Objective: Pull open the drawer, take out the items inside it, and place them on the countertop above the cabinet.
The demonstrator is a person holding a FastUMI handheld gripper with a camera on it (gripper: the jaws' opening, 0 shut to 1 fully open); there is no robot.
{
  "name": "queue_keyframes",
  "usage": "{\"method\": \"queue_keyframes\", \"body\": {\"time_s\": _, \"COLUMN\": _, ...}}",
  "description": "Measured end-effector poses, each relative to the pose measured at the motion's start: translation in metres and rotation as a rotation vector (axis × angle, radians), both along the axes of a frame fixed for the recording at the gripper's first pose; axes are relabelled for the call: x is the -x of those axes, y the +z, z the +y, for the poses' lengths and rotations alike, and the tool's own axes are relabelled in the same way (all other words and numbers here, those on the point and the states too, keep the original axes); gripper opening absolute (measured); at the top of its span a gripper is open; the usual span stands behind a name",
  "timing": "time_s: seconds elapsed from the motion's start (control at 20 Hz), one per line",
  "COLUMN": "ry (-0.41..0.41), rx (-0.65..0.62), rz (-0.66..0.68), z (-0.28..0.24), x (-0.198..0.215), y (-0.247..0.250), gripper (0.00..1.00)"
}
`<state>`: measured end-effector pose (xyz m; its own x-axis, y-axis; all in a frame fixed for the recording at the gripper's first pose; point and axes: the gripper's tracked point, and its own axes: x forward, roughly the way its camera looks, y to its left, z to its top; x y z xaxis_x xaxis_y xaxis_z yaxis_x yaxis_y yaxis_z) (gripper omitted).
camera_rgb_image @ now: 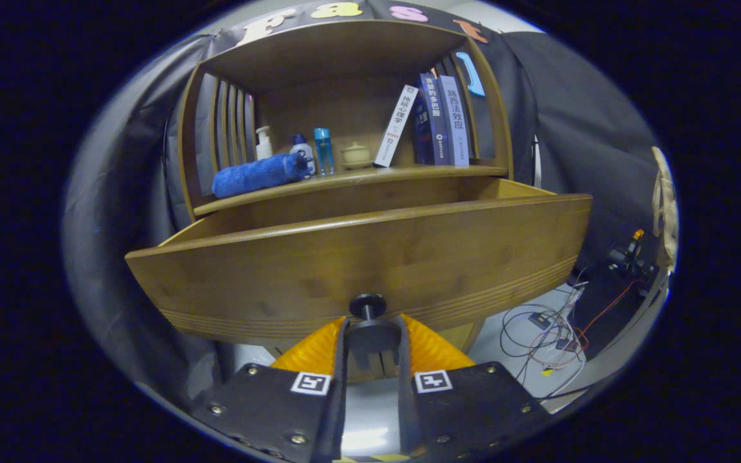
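Gripper [371, 334] jaws clamp knob [368, 326]; drawer [357, 257] pulled open.

Rolled blue towel [258, 175], bottles [323, 151], small teapot [356, 155], leaning books [431, 122] — cables [547, 334] on floor

hand-held gripper [372, 334], screwed plates, two square tag markers

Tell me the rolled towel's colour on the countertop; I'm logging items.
Blue, clearest in the gripper view: the towel lies beyond the tongs, shut on the drawer knob.
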<state>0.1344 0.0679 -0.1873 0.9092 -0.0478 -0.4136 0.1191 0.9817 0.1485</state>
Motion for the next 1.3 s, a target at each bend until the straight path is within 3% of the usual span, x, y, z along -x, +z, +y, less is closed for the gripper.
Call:
{"method": "queue_keyframes", "body": {"time_s": 0.15, "ry": 0.000, "rx": -0.052, "rz": -0.018, "z": 0.005, "x": 0.003, "y": 0.006, "gripper": 0.45}}
{"method": "queue_keyframes", "body": {"time_s": 0.45, "ry": -0.035, "rx": -0.013, "rz": -0.176, "z": -0.009, "x": 0.018, "y": 0.079, "gripper": 0.44}}
{"method": "queue_keyframes", "body": {"time_s": 0.75, "ry": -0.028, "rx": 0.030, "rz": -0.230, "z": -0.006, "x": -0.041, "y": 0.144, "gripper": 0.45}}
{"method": "queue_keyframes", "body": {"time_s": 1.05, "ry": 0.018, "rx": 0.021, "rz": 0.025, "z": 0.013, "x": -0.109, "y": 0.104, "gripper": 0.45}}
{"method": "queue_keyframes", "body": {"time_s": 1.3, "ry": 0.042, "rx": 0.047, "rz": 0.261, "z": 0.024, "x": -0.127, "y": 0.054, "gripper": 0.45}}
